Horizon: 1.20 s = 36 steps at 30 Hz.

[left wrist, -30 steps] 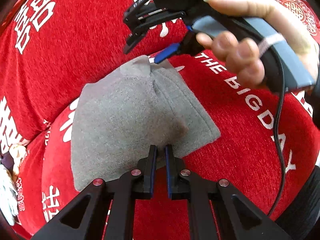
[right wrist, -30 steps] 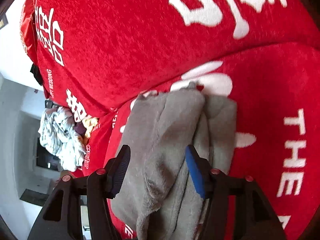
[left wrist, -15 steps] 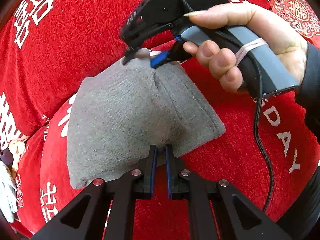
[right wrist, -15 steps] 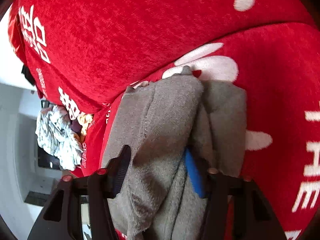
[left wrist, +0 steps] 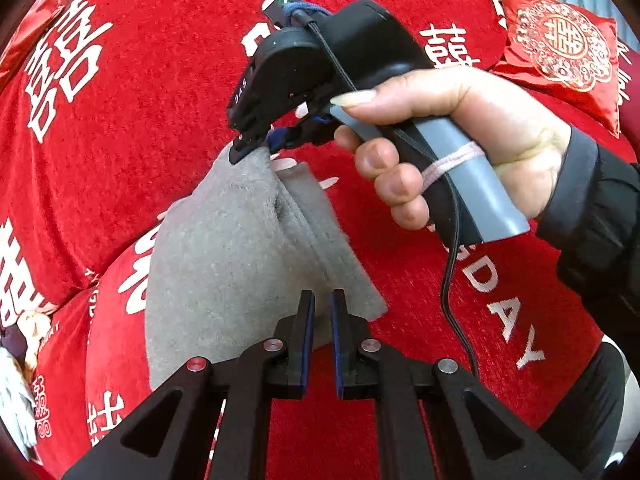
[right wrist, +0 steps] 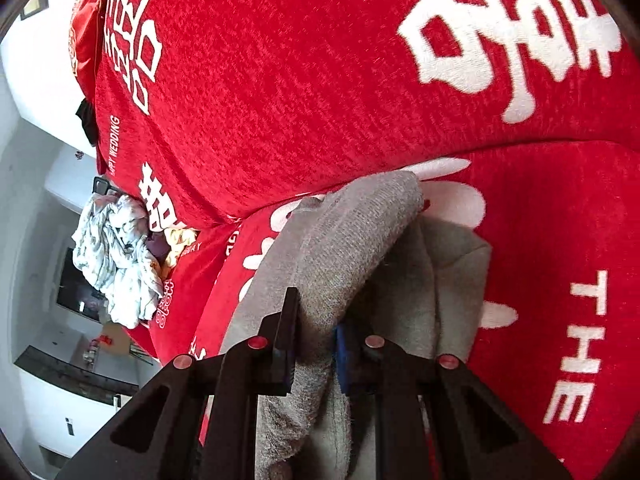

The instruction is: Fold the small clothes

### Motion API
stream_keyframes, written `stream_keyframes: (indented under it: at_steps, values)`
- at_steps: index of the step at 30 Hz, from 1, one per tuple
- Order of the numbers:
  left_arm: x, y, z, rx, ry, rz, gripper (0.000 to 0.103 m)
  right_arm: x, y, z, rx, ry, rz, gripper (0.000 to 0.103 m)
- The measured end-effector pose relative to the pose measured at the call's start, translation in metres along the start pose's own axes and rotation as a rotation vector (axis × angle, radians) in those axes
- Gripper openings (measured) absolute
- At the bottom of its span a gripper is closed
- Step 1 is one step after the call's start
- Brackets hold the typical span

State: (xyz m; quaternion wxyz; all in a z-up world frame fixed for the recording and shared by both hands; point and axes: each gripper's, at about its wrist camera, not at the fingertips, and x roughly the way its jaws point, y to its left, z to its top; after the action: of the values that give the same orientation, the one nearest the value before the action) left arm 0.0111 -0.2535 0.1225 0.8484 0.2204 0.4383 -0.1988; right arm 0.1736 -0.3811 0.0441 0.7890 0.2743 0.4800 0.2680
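A small grey knitted garment [left wrist: 232, 264] lies on the red sofa seat [left wrist: 440, 300], partly folded, with a ridge running along its middle. My left gripper [left wrist: 322, 305] is shut on its near edge. At the far end, my right gripper [left wrist: 256, 146], held by a hand [left wrist: 460, 132], pinches the top fold and lifts it into a peak. In the right wrist view the jaws of the right gripper [right wrist: 316, 320] are closing, with a thick fold of the grey garment [right wrist: 352, 232] pressed between the pads. The lower layer lies flat to the right.
The sofa's backrest [right wrist: 320, 80], red with white lettering, rises right behind the garment. A pile of pale crumpled clothes [right wrist: 116, 256] sits at the sofa's left end. A red embroidered cushion [left wrist: 560, 44] leans at the back right. A black cable [left wrist: 452, 280] hangs from the right gripper.
The right gripper's jaws have closed from wide apart onto the garment's far fold and raised it. The left gripper stayed shut on the near edge and rose a little.
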Motion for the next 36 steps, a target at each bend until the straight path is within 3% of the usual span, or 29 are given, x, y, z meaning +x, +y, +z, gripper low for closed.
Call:
stream_keyframes:
  at_steps: [6,10,11,12,14,15,16,20,25,30,33,35,36]
  values:
    - [0.023,0.002,-0.009,-0.016,0.070,-0.023,0.010,0.009,-0.029,-0.005,0.074,0.003,-0.030,0.017]
    - [0.028,0.015,-0.018,-0.058,0.094,-0.085,0.011,0.025,-0.044,-0.010,0.089,0.025,-0.070,0.017]
    - [0.029,0.022,-0.020,-0.078,0.105,-0.116,0.016,0.028,-0.046,-0.011,0.096,0.027,-0.075,0.018]
    - [0.028,0.026,-0.021,-0.095,0.112,-0.134,0.024,0.030,-0.048,-0.012,0.107,0.028,-0.073,0.018]
    - [0.023,0.040,-0.024,-0.134,0.103,-0.160,0.088,0.028,-0.050,-0.011,0.121,0.029,-0.059,0.023]
    - [0.016,0.046,-0.026,-0.166,0.066,-0.163,0.095,0.025,-0.050,-0.010,0.125,0.027,-0.064,0.024]
    - [0.006,0.055,-0.029,-0.197,0.017,-0.177,0.096,0.021,-0.048,-0.009,0.123,0.026,-0.075,0.026]
    - [-0.006,0.074,-0.030,-0.241,0.000,-0.260,0.096,-0.004,-0.037,-0.014,0.108,-0.017,-0.083,0.047]
    - [-0.009,0.118,-0.033,-0.330,-0.033,-0.180,0.096,-0.039,0.004,-0.058,-0.017,-0.032,-0.066,0.049]
    - [0.010,0.167,-0.051,-0.460,0.005,-0.130,0.096,-0.047,0.026,-0.119,-0.075,-0.006,-0.054,0.049]
    - [0.031,0.185,-0.062,-0.532,0.050,-0.137,0.096,-0.031,0.032,-0.135,-0.118,0.010,-0.125,0.048]
    - [0.042,0.190,-0.065,-0.564,0.074,-0.137,0.096,-0.018,0.032,-0.138,-0.132,0.044,-0.148,0.006]
    - [0.044,0.193,-0.067,-0.581,0.086,-0.137,0.096,-0.017,0.032,-0.139,-0.130,0.047,-0.165,0.006]
